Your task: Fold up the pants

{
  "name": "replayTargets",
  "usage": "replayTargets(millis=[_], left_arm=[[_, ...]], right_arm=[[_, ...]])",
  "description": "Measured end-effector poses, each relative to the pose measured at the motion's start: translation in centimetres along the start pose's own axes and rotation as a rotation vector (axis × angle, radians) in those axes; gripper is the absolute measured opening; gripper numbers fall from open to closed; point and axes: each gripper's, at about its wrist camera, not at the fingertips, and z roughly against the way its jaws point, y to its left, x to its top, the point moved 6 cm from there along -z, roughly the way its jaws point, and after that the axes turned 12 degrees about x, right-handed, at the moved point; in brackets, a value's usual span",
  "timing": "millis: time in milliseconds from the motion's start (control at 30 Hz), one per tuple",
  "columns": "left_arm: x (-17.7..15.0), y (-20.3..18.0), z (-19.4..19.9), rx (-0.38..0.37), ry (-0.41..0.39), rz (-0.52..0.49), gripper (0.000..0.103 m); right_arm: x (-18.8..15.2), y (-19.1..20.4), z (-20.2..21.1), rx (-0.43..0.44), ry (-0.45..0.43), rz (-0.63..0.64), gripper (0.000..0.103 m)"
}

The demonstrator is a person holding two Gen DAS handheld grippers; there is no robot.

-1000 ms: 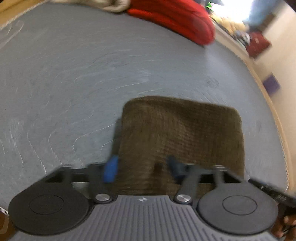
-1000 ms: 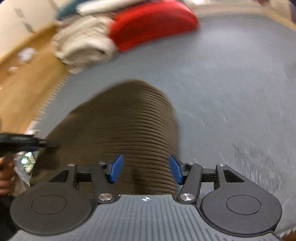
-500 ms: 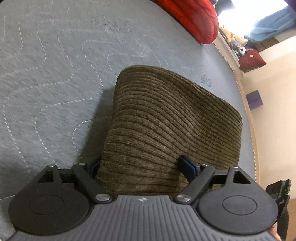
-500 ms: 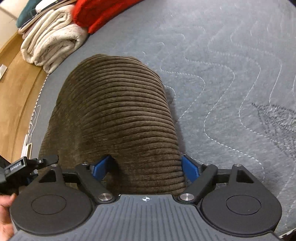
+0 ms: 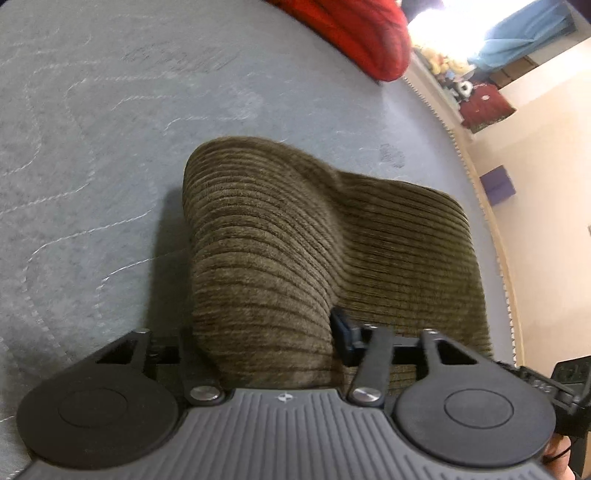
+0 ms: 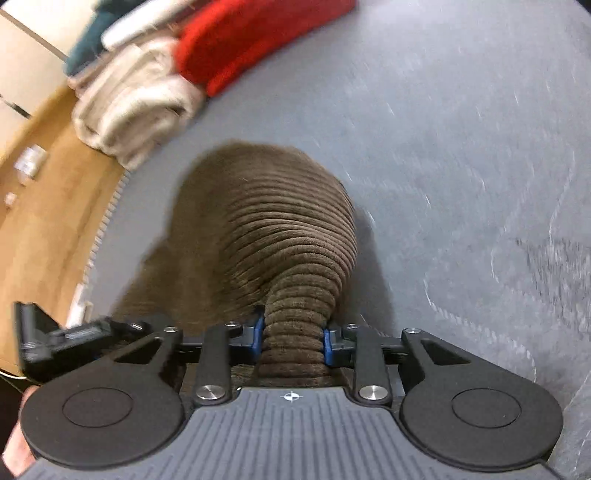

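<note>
Folded brown corduroy pants (image 5: 332,243) lie on a grey quilted bed (image 5: 92,147). My left gripper (image 5: 266,339) has its jaws around the near left edge of the pants, which bulge up between them; the left finger is hidden by the cloth. My right gripper (image 6: 293,338) is shut on the near right edge of the pants (image 6: 266,229), the cloth bunched tightly between its blue pads (image 6: 327,345). The other gripper shows at the edge of each view.
A red cushion (image 5: 354,33) lies at the far side of the bed, with folded cream towels (image 6: 129,99) beside it. A wooden floor (image 6: 37,199) runs along one bed edge. A purple box (image 5: 498,184) sits by the wall.
Both grippers moved down onto the near edge of the pants. The right gripper's jaws closed on the cloth and the left narrowed around it. The edge now lifts and bunches.
</note>
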Motion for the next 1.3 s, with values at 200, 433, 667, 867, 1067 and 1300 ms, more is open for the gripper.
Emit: replayTargets(millis=[200,433,667,867,1067,1300], left_arm=[[1.0,-7.1,-0.4,-0.145,-0.087,-0.043,0.047],[2.9,-15.1,-1.4,-0.260,-0.158,-0.100,0.054],[4.5,-14.6,-3.1,0.102,-0.206,-0.076,0.058],[1.7,-20.3,-1.8,0.059,-0.213,-0.324,0.034],[-3.2,-18.5,-7.7,0.267,0.029,-0.429,0.009],[-0.4,-20.5,-3.3,0.313,0.006,-0.441,0.022]], right_arm=[[4.4,1.1,5.4,0.001,-0.104,0.109,0.029],[10.2,-1.0,12.2,-0.025,-0.237,0.184,0.031],[14.0,-10.2,13.8,-0.476,-0.162,0.045,0.048],[13.4,-8.8,14.5,-0.311,-0.057,0.220,0.048],[8.9,-8.8,9.2,-0.215,0.229,0.313,0.047],[4.8,-11.6,6.0,-0.435,0.573,0.483,0.045]])
